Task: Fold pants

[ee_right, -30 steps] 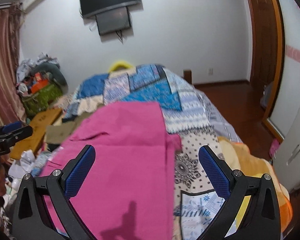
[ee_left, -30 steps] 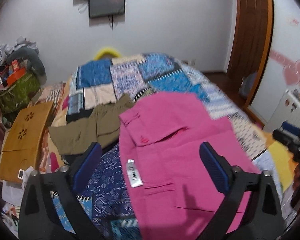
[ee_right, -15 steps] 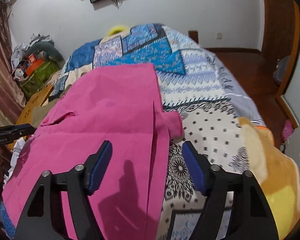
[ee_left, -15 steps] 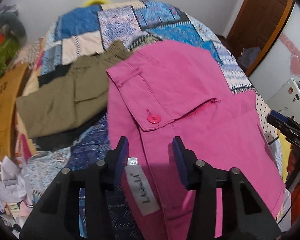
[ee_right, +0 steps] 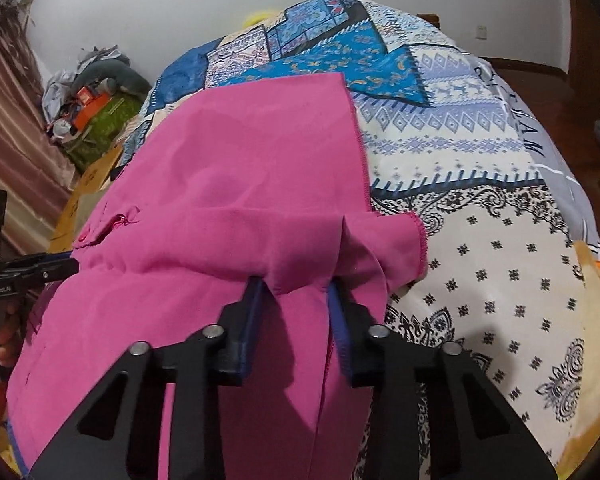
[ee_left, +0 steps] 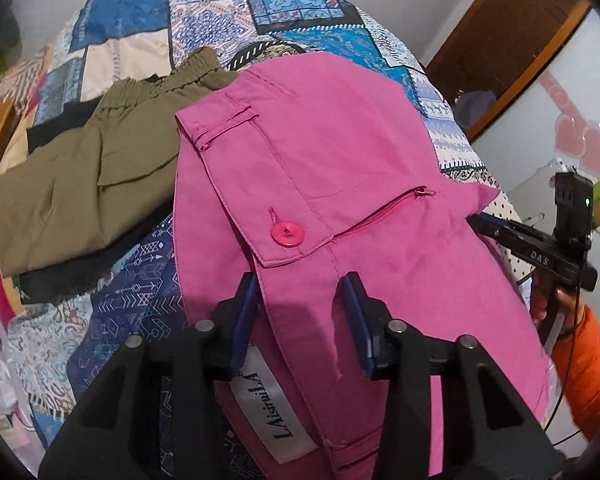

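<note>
From the left wrist, the left gripper (ee_left: 300, 304) is closing its jaws over the waistband of the pink pants (ee_left: 340, 184), which run rightward across the patchwork bed (ee_left: 148, 288). From the right wrist, the right gripper (ee_right: 296, 300) is closing on a bunched cloth ridge near the hem; how firmly it pinches stays unclear.

left gripper (ee_left: 300, 292): lowered from above onto waistband edge of pink pants (ee_left: 340, 152), jaws narrowed and closing, fabric between. right gripper (ee_right: 296, 292): lowered onto pants' hem end, jaws closing, fabric bunched between.
</note>
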Demonstrator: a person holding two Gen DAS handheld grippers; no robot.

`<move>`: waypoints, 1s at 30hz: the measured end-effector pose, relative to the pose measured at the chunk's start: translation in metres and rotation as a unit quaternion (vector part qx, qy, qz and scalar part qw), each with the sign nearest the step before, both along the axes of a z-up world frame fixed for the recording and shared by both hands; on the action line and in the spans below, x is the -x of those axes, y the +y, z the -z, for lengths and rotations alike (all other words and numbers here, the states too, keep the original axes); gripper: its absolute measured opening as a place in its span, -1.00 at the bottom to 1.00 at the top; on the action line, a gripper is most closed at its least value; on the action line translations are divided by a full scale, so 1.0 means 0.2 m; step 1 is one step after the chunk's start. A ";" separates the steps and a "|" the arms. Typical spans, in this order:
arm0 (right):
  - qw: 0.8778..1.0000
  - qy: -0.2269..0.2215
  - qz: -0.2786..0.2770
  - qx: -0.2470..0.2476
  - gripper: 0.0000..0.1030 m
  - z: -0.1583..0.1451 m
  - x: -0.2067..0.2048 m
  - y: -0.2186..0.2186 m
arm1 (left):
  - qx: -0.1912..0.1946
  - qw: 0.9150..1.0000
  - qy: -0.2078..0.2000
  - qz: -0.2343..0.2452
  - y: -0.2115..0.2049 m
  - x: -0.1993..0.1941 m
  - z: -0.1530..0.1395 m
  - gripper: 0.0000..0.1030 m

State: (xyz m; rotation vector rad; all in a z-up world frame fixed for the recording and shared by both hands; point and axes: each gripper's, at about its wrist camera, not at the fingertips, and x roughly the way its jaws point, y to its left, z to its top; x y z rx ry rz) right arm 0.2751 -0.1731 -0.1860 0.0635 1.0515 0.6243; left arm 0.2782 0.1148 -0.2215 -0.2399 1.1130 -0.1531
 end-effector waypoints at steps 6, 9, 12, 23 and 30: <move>0.999 -0.021 -0.024 0.039 -0.83 0.00 0.04 0.05 | -0.049 0.999 -0.008 0.006 -0.04 0.01 -0.01 -0.24; 0.997 -0.031 -0.025 0.063 -0.87 0.00 0.03 0.08 | -0.102 0.995 -0.013 -0.009 -0.03 0.02 0.00 -0.40; 0.996 -0.032 -0.025 0.074 -0.88 0.00 0.01 0.08 | -0.085 0.996 -0.008 -0.014 0.02 0.02 0.03 -0.39; 0.991 -0.016 0.055 0.119 -0.97 0.03 -0.02 -0.14 | -0.125 0.992 -0.025 -0.001 0.00 0.03 0.04 -0.30; 0.993 -0.041 0.068 0.081 -0.95 -0.12 0.03 -0.26 | -0.106 0.994 -0.022 -0.011 0.02 0.02 -0.05 -0.30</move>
